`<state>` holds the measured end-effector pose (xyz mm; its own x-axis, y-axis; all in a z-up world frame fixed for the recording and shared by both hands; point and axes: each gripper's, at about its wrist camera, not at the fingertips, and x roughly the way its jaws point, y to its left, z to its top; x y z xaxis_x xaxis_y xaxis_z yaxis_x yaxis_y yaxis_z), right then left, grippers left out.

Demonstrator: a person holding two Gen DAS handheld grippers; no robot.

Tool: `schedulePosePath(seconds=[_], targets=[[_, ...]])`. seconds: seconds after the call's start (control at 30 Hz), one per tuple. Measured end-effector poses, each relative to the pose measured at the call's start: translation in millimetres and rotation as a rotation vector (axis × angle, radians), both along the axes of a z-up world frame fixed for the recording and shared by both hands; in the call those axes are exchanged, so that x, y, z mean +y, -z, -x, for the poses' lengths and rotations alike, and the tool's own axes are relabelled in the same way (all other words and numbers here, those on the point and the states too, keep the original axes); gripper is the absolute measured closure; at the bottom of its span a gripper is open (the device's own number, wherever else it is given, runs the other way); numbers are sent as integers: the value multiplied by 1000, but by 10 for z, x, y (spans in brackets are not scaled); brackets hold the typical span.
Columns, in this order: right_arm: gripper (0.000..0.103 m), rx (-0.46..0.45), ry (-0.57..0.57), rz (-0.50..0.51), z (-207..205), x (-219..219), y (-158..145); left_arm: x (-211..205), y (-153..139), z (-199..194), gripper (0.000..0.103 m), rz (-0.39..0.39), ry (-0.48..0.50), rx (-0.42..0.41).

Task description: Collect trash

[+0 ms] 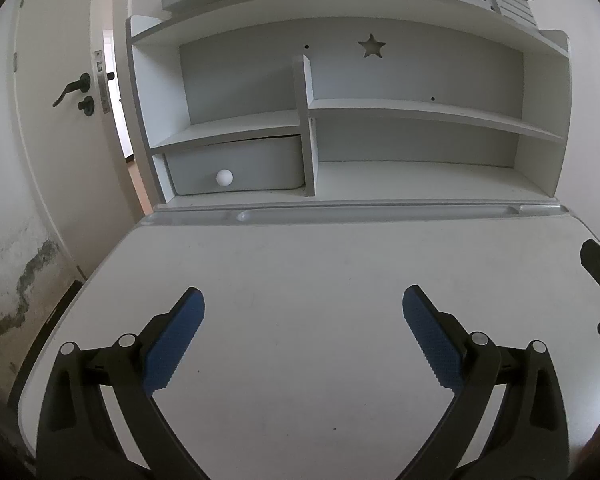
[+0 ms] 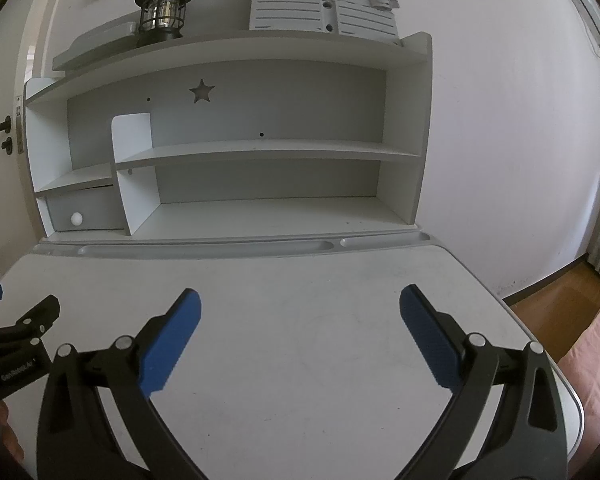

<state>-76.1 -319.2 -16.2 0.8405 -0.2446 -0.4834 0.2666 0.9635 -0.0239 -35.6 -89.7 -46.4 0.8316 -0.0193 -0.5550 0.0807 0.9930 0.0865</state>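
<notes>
Left wrist view shows the left gripper point(image 1: 303, 300) level over the desk point(image 1: 300, 264), jaws spread; the right gripper point(image 2: 300, 302) likewise.

A white desk point(image 2: 300, 320) carries a shelf unit point(image 2: 404, 128) with a star cutout point(image 2: 201, 90) in its back panel. A black lantern point(image 2: 163, 10) stands on top. A drawer point(image 1: 236, 170) with 1 round white knob point(image 1: 224, 177) sits lower left. A door point(image 1: 60, 128) stands left.
</notes>
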Motion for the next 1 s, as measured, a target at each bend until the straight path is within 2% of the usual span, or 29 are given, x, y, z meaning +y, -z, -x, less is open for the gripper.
schedulePosePath(seconds=[0.47, 0.53, 0.67, 0.73, 0.87, 1.0], targets=[[7, 1, -2, -1, -7, -4, 4, 3, -11, 28, 6, -1, 1, -12], [7, 3, -2, -4, -8, -2, 7, 16, -10, 13, 6, 17, 18, -1], [7, 10, -6, -12, -16, -10, 19, 120, 14, -51, 6, 52, -37, 35], [7, 12, -6, -16, -23, -17, 22, 140, 33, -79, 6, 68, -22, 55], [7, 16, -7, -20, -28, -18, 25, 137, 63, -106, 6, 44, -48, 79], [7, 25, -10, -23, -51, -23, 35, 133, 101, -102, 6, 98, 28, 117]])
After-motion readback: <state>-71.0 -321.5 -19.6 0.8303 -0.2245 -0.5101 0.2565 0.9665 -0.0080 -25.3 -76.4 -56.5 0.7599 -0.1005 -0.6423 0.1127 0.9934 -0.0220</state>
